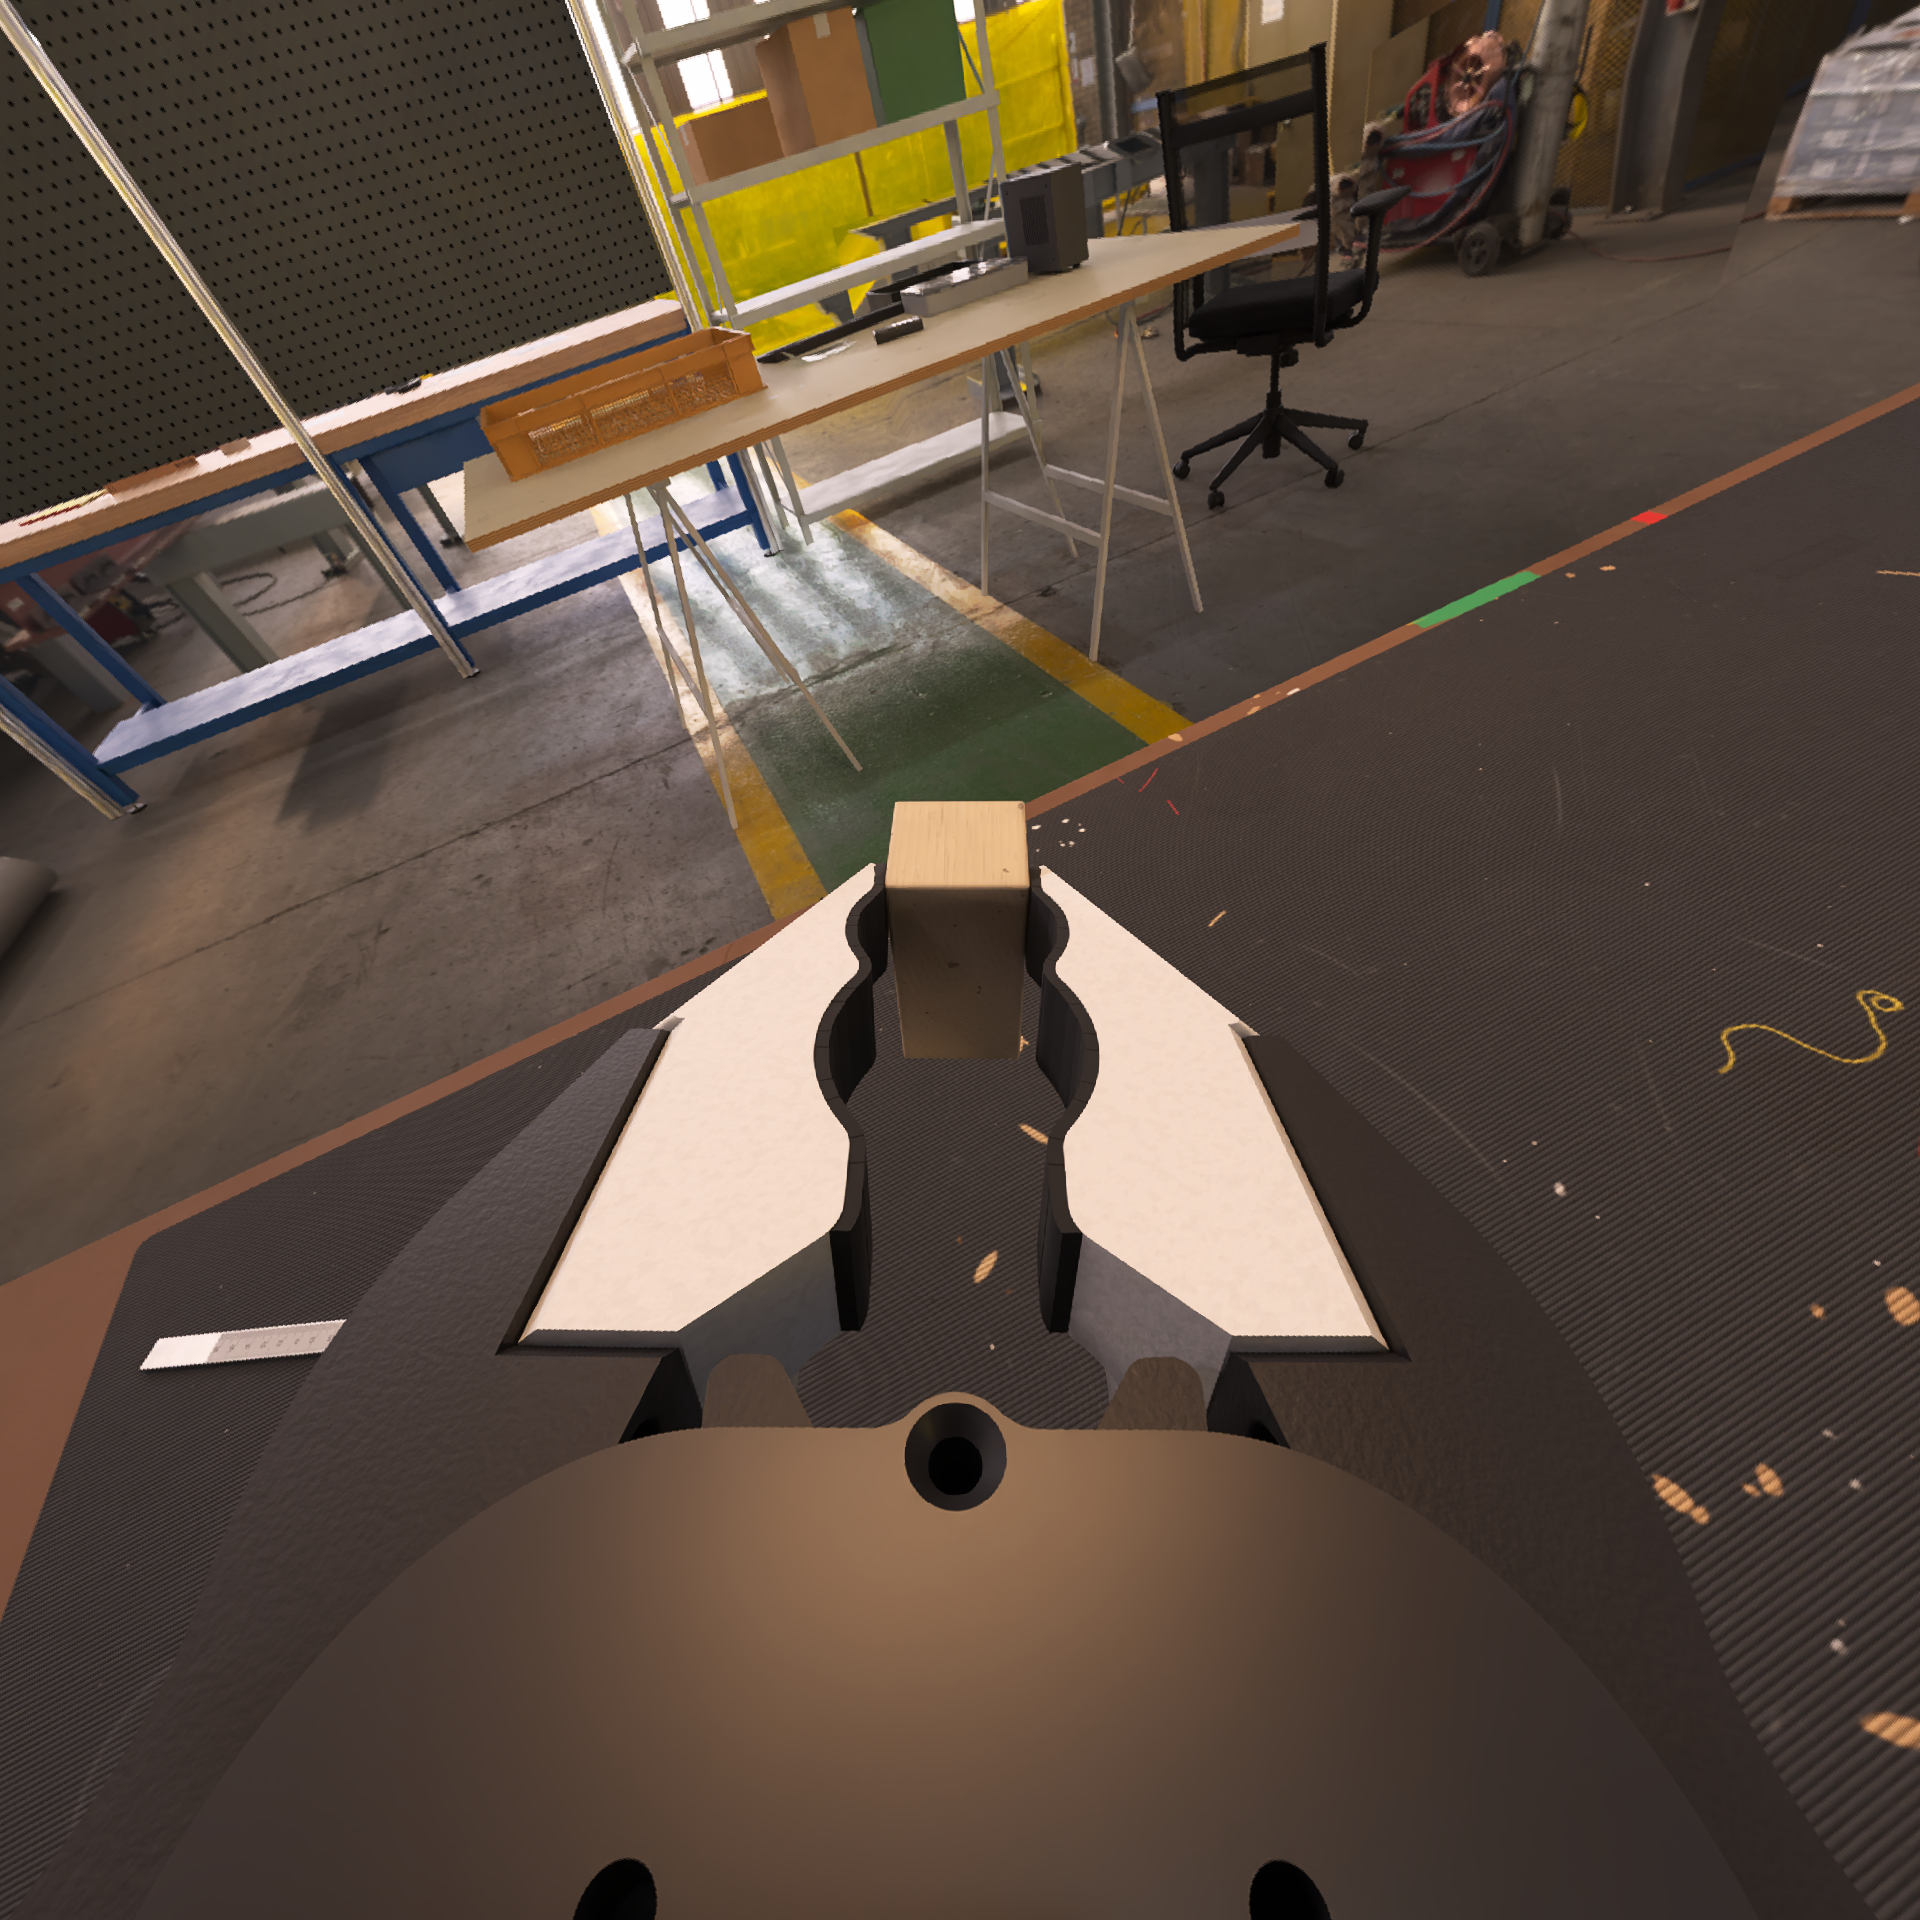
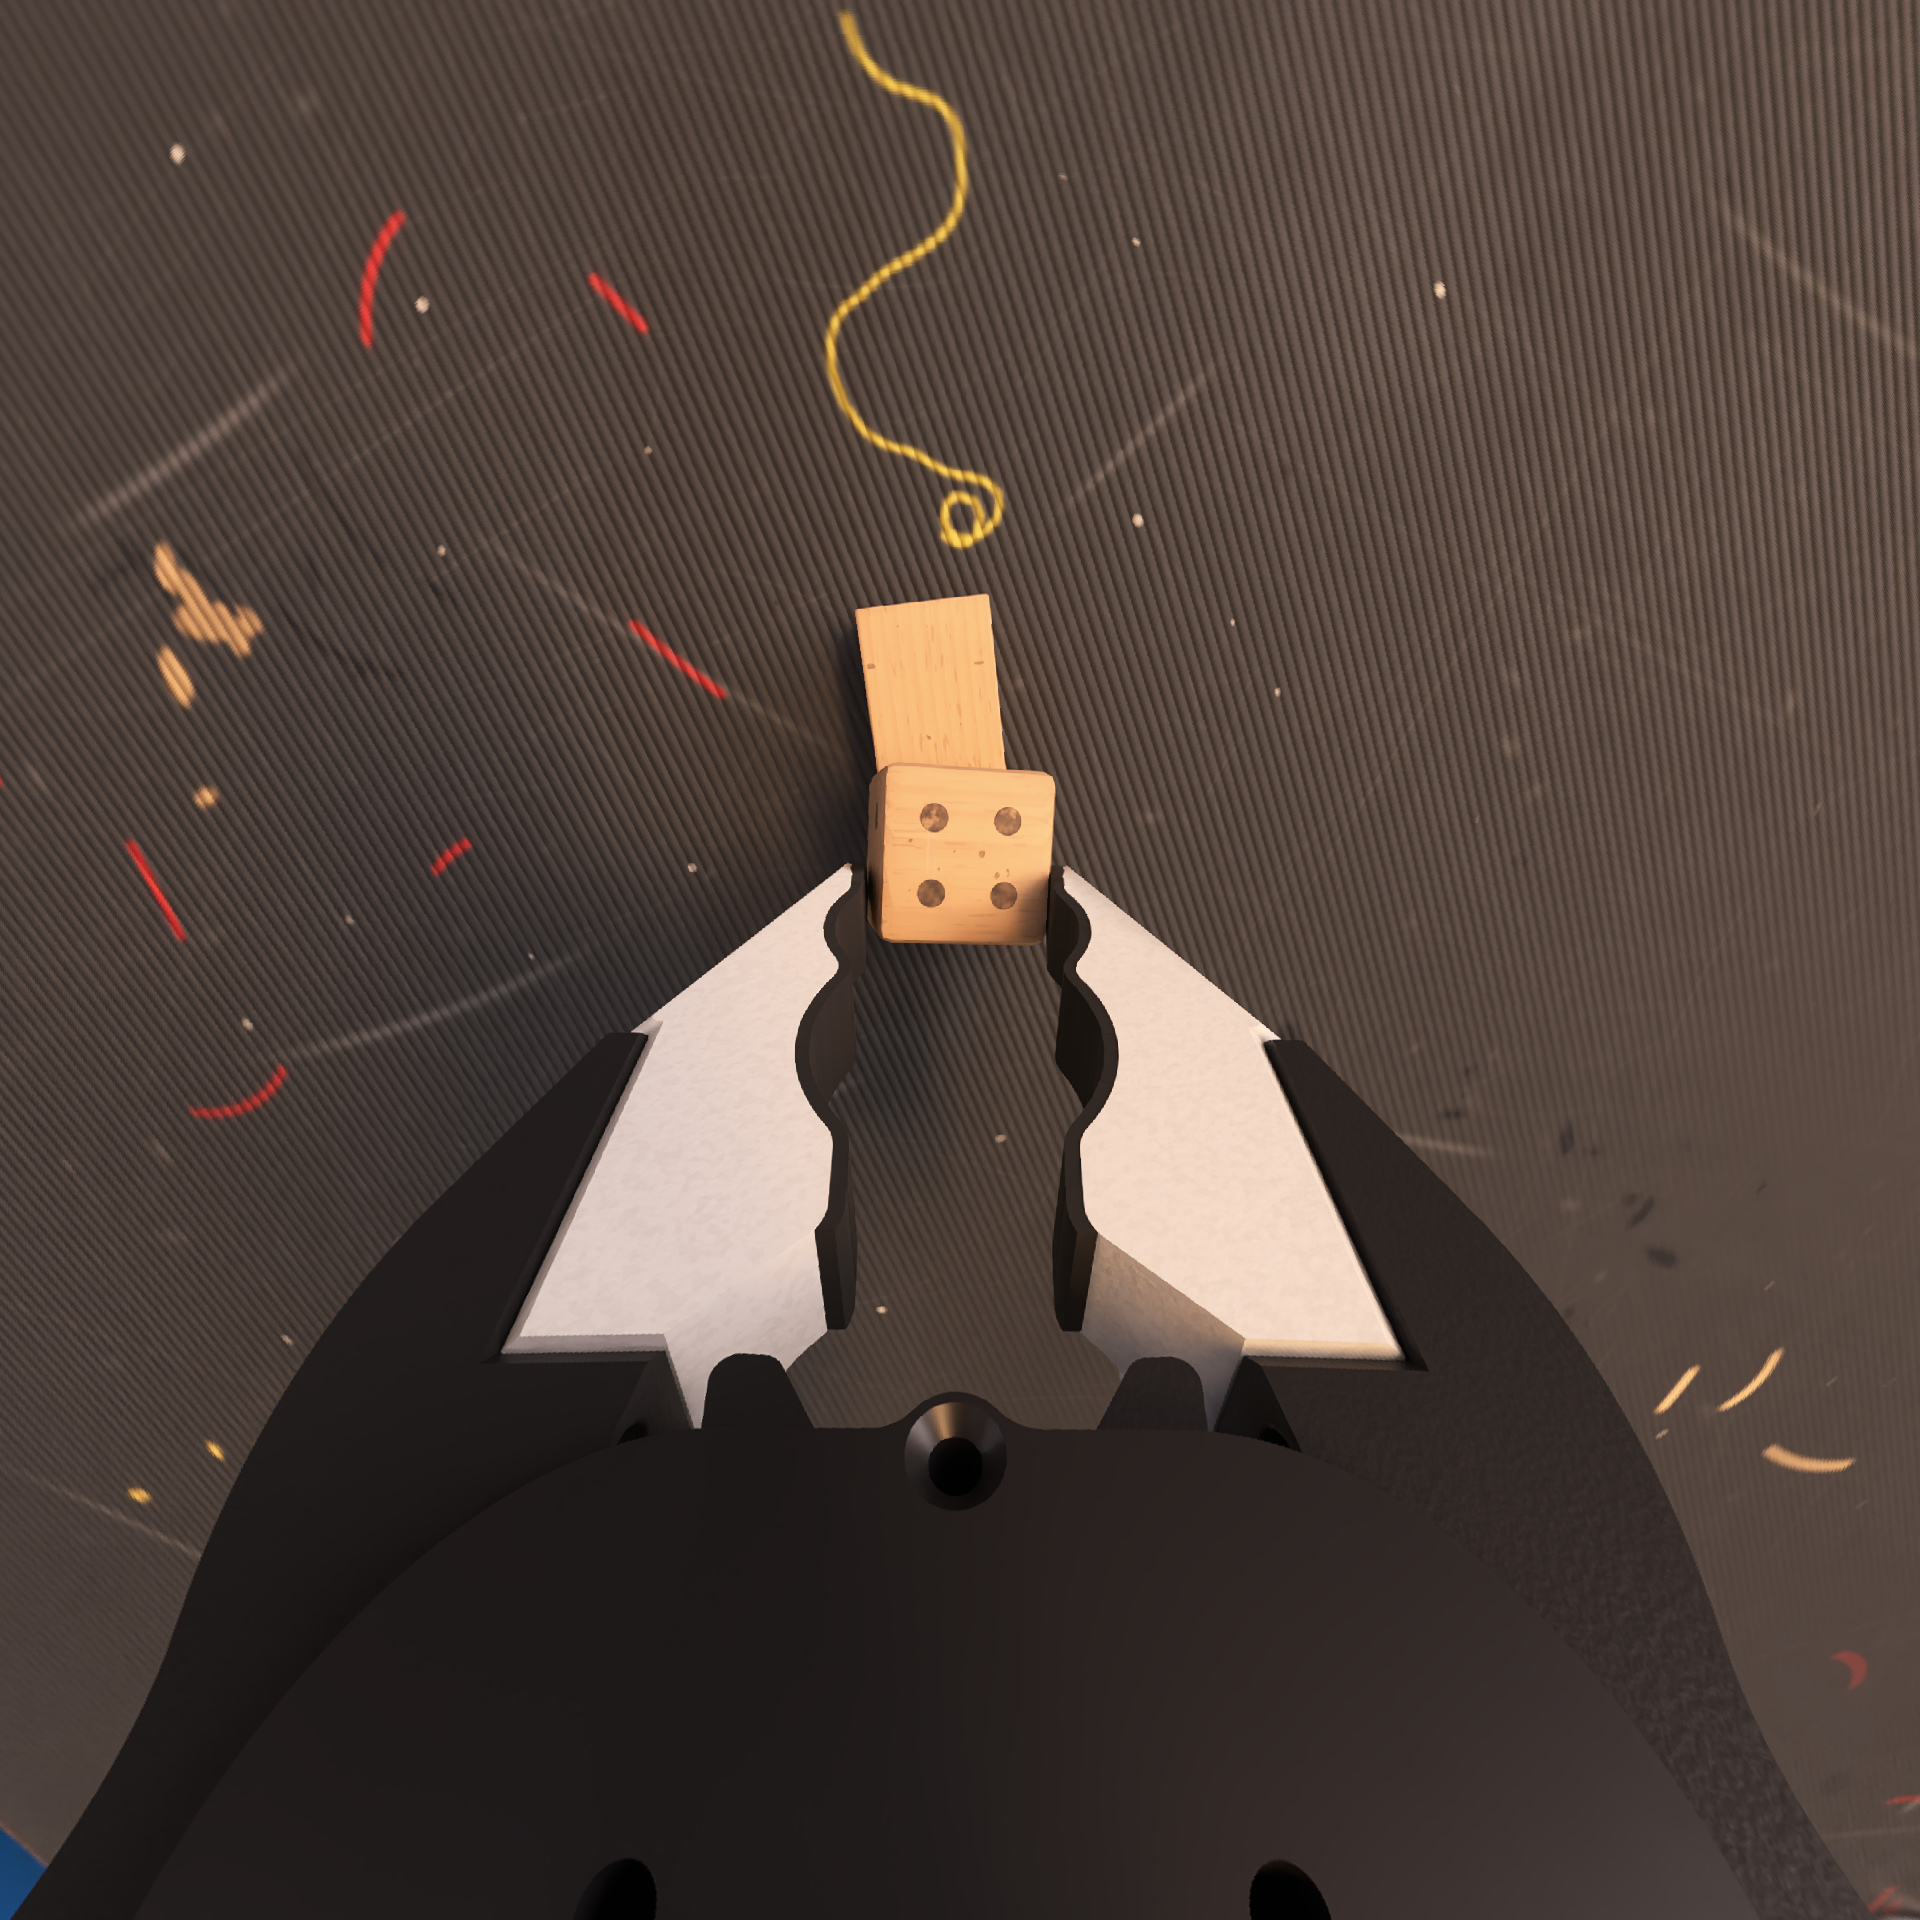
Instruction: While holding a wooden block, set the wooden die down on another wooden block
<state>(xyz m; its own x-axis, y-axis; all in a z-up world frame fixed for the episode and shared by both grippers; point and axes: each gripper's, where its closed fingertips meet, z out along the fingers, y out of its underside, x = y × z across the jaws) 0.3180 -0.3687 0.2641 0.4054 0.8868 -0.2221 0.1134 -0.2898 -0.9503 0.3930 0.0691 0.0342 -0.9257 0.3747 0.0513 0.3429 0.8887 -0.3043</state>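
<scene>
Two grippers, each clamped on a wooden piece above the dark ribbed mat.

Nearest in the right wrist view, we record the right gripper (image 2: 956,904) clenched on the wooden die (image 2: 961,857), held at the very fingertips with its four-pip face toward the camera. Just beyond the die we see a second wooden block (image 2: 932,686) lying on the mat (image 2: 1455,623); the die covers the block's near end, and we cannot tell whether the two touch. Past that block lies a yellow squiggle mark (image 2: 904,281). In the left wrist view, we note the left gripper (image 1: 956,925) clenched on a wooden block (image 1: 956,930), gripped between the fingertips near the mat's edge (image 1: 1351,665); its lower end is in shadow. Beyond that edge stand a trestle table (image 1: 935,353) and an office chair (image 1: 1273,301).
</scene>
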